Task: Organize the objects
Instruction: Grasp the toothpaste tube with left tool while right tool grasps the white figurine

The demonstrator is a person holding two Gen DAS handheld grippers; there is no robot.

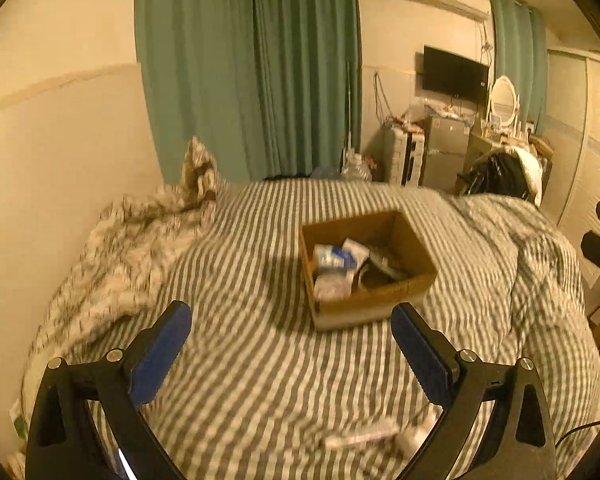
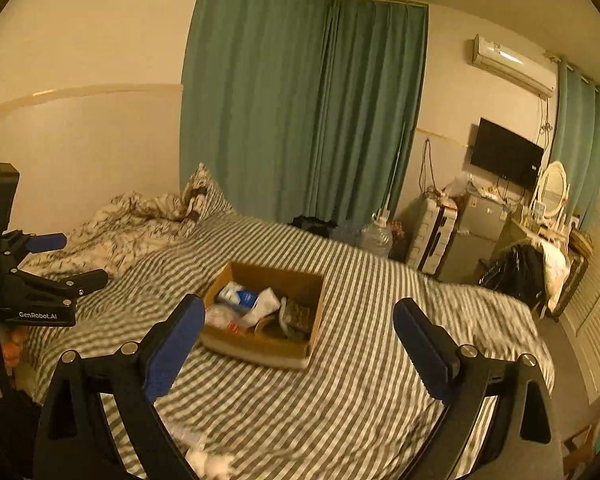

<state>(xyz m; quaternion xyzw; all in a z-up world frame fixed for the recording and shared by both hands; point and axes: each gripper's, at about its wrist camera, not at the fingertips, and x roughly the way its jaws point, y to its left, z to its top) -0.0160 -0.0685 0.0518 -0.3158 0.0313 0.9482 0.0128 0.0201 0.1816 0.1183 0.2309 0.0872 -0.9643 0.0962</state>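
An open cardboard box (image 1: pixel 364 308) (image 2: pixel 256 350) sits on the striped bed. It holds white and blue packets (image 1: pixel 334 258) (image 2: pixel 244 298) and some dark items. My left gripper (image 1: pixel 292 310) hovers above the sheet short of the box, open, with nothing between its blue pads. My right gripper (image 2: pixel 300 304) is also open and empty, with the box seen past its left finger. In the right wrist view the left gripper (image 2: pixel 86 257) shows at the left edge, held by a hand. Small white objects (image 1: pixel 364 436) (image 2: pixel 210 462) lie blurred on the sheet close under the grippers.
A crumpled patterned quilt (image 1: pixel 128 248) is heaped along the wall at the left. A rumpled striped duvet (image 1: pixel 540 264) covers the bed's right side. Beyond the bed stand green curtains (image 2: pixel 300 112), a suitcase (image 2: pixel 432 236), a small fridge and a cluttered dresser with a mirror.
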